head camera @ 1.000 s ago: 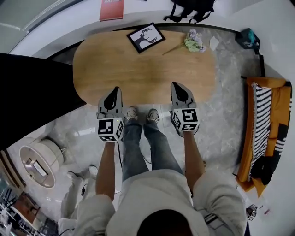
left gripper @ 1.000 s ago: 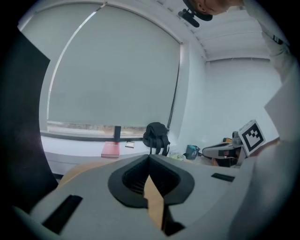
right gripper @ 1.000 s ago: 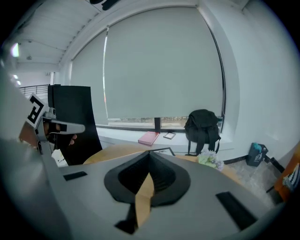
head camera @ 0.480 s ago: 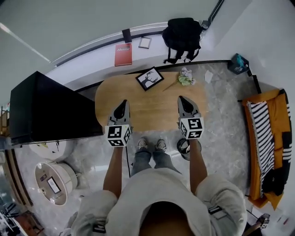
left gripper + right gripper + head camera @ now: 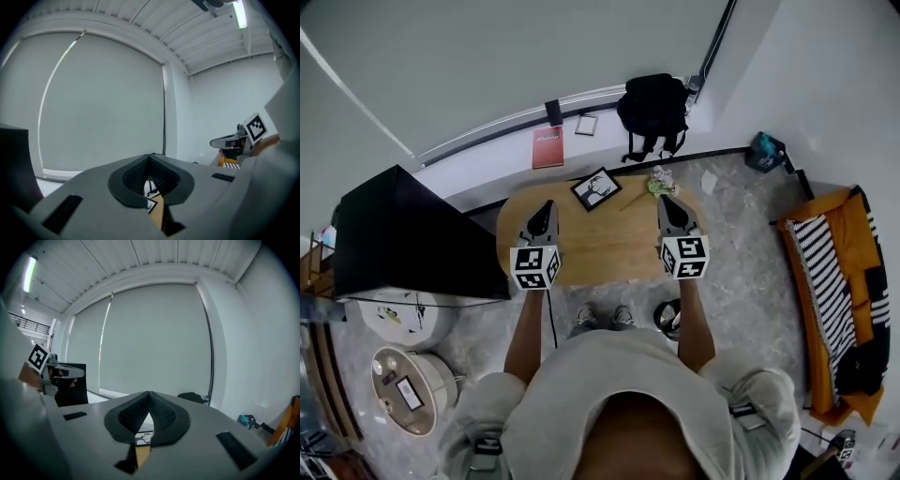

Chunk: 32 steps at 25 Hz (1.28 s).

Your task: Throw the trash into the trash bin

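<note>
My left gripper [image 5: 546, 208] and right gripper [image 5: 667, 202] are held side by side above the near half of the oval wooden table [image 5: 581, 246]. Both are shut and hold nothing. A pale green-and-white crumpled bunch with a stem [image 5: 660, 182] lies at the table's far right end, just beyond the right gripper. A dark round bin [image 5: 668, 317] stands on the floor by my right foot, under my right arm. In the left gripper view the jaw tips [image 5: 149, 155] meet against a plain blind. The right gripper view shows its tips [image 5: 149, 393] touching too.
A framed picture [image 5: 596, 188] lies on the table's far edge. Behind it are a red book [image 5: 548, 147] and a black backpack [image 5: 653, 108] on a ledge. A black cabinet [image 5: 394, 234] stands at left, an orange sofa [image 5: 839, 272] at right, a white scrap [image 5: 709, 181] on the floor.
The head view has risen and now takes in far more of the room. Both grippers came up with it, still side by side and shut, and now hang higher over the table.
</note>
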Each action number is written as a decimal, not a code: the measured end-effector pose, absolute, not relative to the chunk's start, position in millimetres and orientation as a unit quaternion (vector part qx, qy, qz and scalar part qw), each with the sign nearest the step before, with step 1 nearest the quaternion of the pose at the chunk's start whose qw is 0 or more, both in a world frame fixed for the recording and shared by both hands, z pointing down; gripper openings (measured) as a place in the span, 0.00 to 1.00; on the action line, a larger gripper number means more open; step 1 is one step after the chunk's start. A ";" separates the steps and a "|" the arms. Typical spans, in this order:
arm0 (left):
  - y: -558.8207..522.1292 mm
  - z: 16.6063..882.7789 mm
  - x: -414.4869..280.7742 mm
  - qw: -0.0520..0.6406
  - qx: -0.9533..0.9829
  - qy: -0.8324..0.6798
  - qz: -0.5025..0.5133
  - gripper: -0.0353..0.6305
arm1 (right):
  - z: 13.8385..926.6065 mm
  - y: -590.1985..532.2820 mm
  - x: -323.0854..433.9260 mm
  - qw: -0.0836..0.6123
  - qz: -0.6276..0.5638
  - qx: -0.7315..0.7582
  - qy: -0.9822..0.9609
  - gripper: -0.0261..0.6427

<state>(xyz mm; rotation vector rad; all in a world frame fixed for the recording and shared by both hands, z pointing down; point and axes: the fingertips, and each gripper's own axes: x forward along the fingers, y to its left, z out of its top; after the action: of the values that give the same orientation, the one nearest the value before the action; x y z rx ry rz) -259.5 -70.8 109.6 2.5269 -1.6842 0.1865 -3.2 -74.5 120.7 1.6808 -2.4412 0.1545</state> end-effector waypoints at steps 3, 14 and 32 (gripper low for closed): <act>-71.9 97.2 -258.8 0.038 0.830 -0.554 0.057 0.08 | 110.1 -72.5 0.2 0.083 0.041 0.566 -0.819 0.08; -69.1 88.0 -258.3 0.030 0.831 -0.554 0.048 0.08 | 102.6 -67.4 -4.0 0.080 0.027 0.569 -0.818 0.08; -82.6 89.5 -259.7 0.035 0.830 -0.555 0.046 0.08 | 110.1 -83.2 -25.9 0.093 0.032 0.549 -0.830 0.08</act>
<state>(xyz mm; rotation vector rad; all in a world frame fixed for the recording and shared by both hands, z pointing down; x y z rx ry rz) -259.7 -82.6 89.5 2.5518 -1.7053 0.1410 -25.9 -83.2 110.1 1.6294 -2.4650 0.0943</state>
